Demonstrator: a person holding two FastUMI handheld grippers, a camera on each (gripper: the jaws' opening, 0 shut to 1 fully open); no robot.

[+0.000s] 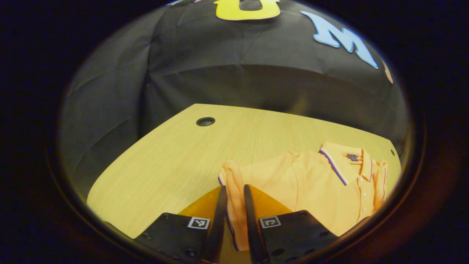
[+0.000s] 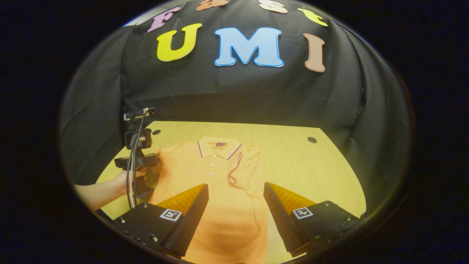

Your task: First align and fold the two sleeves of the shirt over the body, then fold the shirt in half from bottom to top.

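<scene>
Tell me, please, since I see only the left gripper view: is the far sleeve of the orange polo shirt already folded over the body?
Observer: Yes; that sleeve lies across the chest of the orange polo shirt.
Operator: Thank you. Is the right gripper holding anything?
Observer: No; the right gripper is open above the shirt's lower body.
Operator: And how does my gripper look from there?
Observer: A hand holds the left gripper at the shirt's other sleeve, over the light wooden table.
</scene>
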